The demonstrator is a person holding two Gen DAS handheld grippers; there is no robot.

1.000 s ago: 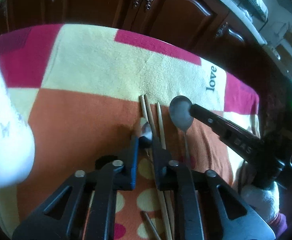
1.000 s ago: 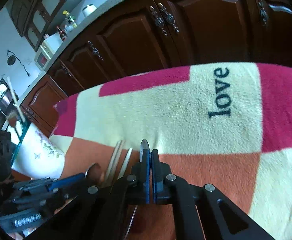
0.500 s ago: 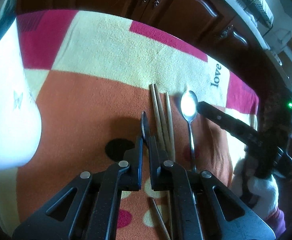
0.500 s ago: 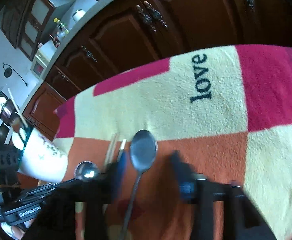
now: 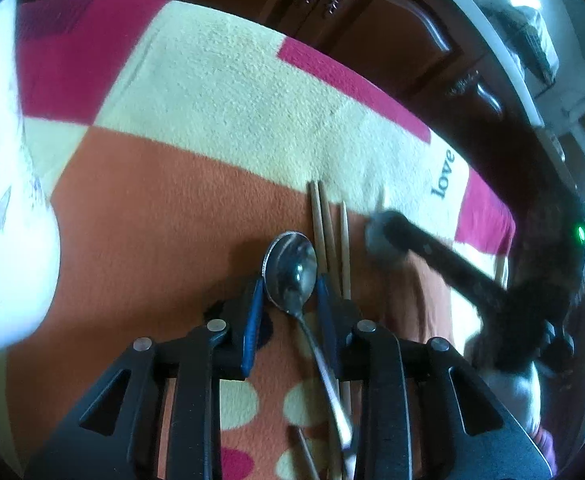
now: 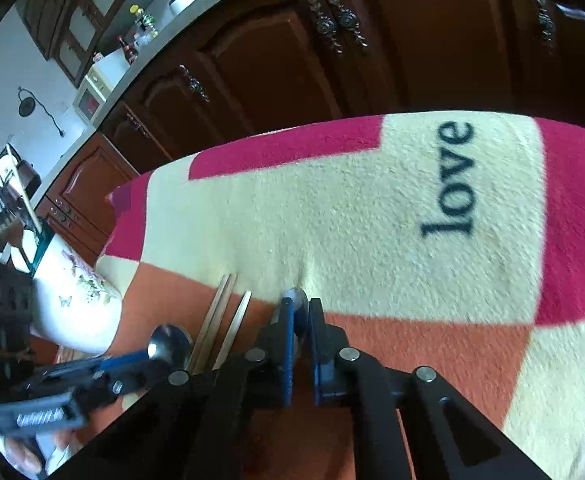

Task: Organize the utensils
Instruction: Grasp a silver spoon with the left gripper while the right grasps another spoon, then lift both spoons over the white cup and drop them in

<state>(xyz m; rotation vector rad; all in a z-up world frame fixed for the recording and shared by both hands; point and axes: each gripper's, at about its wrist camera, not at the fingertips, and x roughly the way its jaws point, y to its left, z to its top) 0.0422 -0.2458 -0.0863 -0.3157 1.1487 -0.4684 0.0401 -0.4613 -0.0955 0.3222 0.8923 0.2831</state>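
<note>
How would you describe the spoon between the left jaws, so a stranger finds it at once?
Start from the blanket with the word "love"; on its orange patch lie wooden chopsticks. Just left of them lies the spoon, its bowl between the opening jaws of the left gripper. Unlike the other spoon, pinched edge-on by the right gripper, its bowl faces up.

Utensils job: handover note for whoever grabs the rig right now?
Left gripper: jaws opening, first spoon lies bowl-up between them on the blanket.
Right gripper: shut on the second spoon, bowl on edge between the pads.
Chopsticks: side by side on the blanket, between the two spoons.
White butterfly-print vessel: to the left.
Done: chopsticks grouped.
Left: probably set the second spoon down neatly; one stray stick lies apart.
</note>
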